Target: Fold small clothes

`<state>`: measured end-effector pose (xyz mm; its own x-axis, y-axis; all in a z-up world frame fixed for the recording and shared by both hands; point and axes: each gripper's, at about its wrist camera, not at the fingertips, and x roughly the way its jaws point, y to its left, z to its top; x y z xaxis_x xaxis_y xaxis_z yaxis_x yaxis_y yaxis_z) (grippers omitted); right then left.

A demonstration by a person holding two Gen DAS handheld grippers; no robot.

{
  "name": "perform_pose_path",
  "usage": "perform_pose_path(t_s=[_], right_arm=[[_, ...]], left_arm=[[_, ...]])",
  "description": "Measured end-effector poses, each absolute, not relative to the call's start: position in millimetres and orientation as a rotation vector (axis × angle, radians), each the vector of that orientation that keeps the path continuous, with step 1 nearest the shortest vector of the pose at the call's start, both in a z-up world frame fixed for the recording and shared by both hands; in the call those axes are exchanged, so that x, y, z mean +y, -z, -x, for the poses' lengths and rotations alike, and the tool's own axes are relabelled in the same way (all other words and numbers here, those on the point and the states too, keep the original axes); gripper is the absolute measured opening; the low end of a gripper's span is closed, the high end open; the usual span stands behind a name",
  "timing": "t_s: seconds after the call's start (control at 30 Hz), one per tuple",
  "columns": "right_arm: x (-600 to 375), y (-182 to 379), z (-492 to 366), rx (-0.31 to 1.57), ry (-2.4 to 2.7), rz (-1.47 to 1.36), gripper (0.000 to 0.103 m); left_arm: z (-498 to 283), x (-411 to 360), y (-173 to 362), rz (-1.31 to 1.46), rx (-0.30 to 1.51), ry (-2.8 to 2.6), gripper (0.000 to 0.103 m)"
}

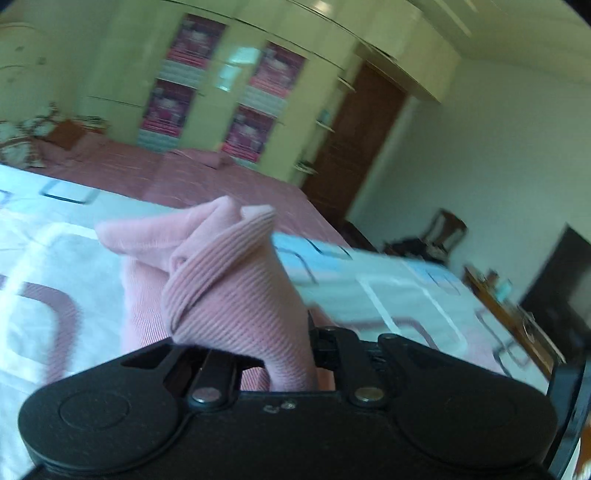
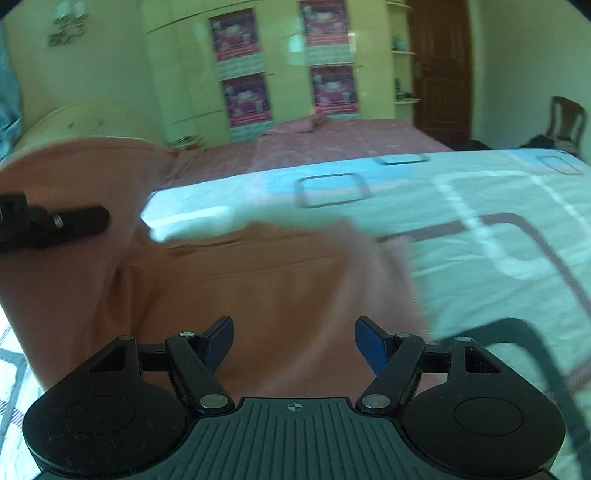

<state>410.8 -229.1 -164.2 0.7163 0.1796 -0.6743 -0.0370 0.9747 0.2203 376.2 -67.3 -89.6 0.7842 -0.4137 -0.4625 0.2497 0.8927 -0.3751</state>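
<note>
Bunching in the left gripper, pink garment overhangs the patterned bedsheet.

A pale green wardrobe bearing four pink posters stood behind a bed in a pink sheet. A brown door adjoined white walls; a wooden chair stood beyond.

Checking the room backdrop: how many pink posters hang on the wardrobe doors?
4, in two columns of two: upper left, lower left, upper right, lower right. Others may be outside the view.
</note>
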Motion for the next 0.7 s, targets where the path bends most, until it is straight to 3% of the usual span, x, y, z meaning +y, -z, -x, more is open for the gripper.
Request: perform_pose_path(t_s=[0.13, 0.27, 0.43, 0.7], right_arm=[[-275, 166, -403, 0.773, -0.053, -0.248, 0.072], [-302, 165, -397, 0.773, -0.023, -0.287, 0.072], [-314, 156, -394, 0.746, -0.051, -0.333, 0.072], [-307, 141, -405, 0.731, -0.099, -0.328, 0.072]], left_arm=[[-372, -124, 133, 0.18, 0.686, 0.455, 0.011], [-365, -137, 160, 0.112, 0.781, 0.474, 0.02], [-362, -134, 152, 0.118, 0.8, 0.489, 0.031], [-352, -125, 127, 0.107, 0.786, 0.438, 0.059]])
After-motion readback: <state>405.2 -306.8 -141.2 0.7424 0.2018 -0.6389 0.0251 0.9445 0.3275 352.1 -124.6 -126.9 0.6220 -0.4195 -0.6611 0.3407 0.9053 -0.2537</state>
